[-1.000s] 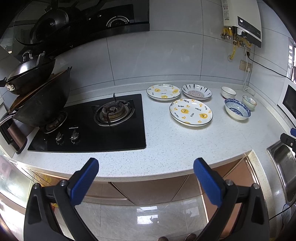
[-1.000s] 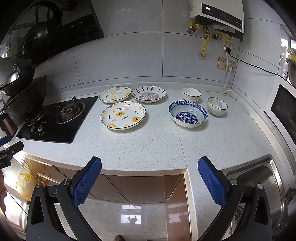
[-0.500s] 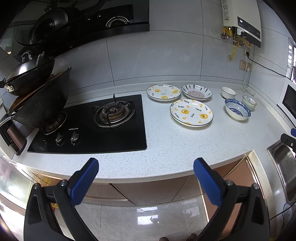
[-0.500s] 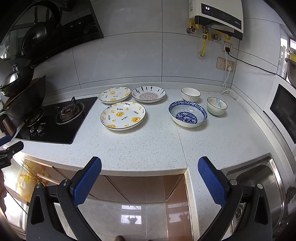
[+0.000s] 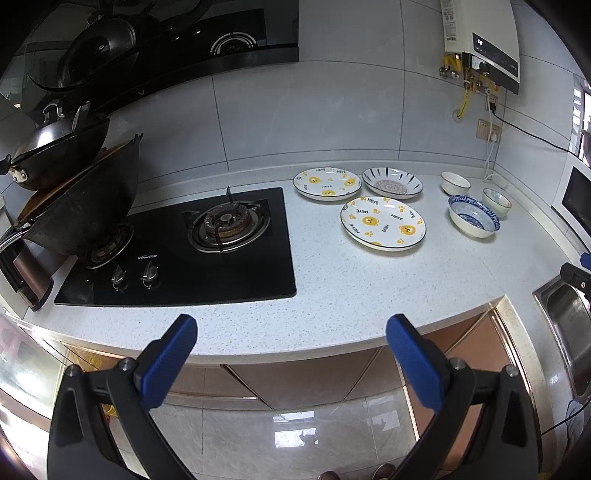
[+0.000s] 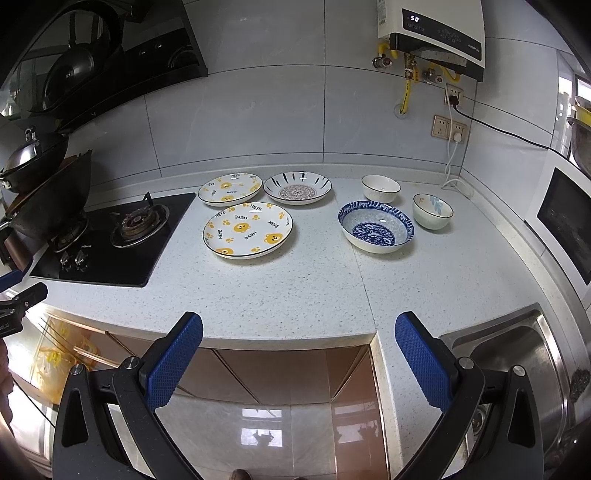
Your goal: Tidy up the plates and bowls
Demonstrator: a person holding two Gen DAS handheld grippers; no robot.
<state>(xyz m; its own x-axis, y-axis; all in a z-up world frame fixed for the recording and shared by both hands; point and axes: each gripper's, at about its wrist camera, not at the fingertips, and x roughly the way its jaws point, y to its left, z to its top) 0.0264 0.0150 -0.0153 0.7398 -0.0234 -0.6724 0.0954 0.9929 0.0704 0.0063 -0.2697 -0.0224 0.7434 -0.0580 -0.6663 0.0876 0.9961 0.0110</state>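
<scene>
The left gripper (image 5: 290,332) is spread wide and holds nothing; its black frame ends in ribbed blue rubber pads (image 5: 168,360), poised in front of the tabletop's edge above brown cabinet fronts and glossy floor tiles. The right gripper (image 6: 299,330) is likewise wide apart and empty, its blue pads (image 6: 423,363) finely dimpled.

Beyond them lies the tabletop (image 6: 295,288), a pale speckled stone slab with a rounded front lip. On it, well away from both grippers, sit the dishes. Nearest is a large round bear-print plate (image 6: 247,229), glazed white with yellow bears and a thin dark rim. Behind it to the left is a smaller bear-print plate (image 6: 229,188), and just beside that a shallow plate with black brush strokes and a mandala centre (image 6: 297,187). To the right stands a deep blue-and-white patterned bowl (image 6: 376,226), with a small white bowl (image 6: 380,188) behind it and a small bowl with a blue leaf motif (image 6: 432,211) near its right side. All are separate and none are stacked.

At the left, a black glass gas hob (image 5: 184,243) is set into the tabletop, with a dark wok (image 5: 81,206) on its far burner. A stainless-steel sink (image 6: 517,369) lies at the right, and a white water heater (image 6: 432,33) hangs on the grey tiled wall.
</scene>
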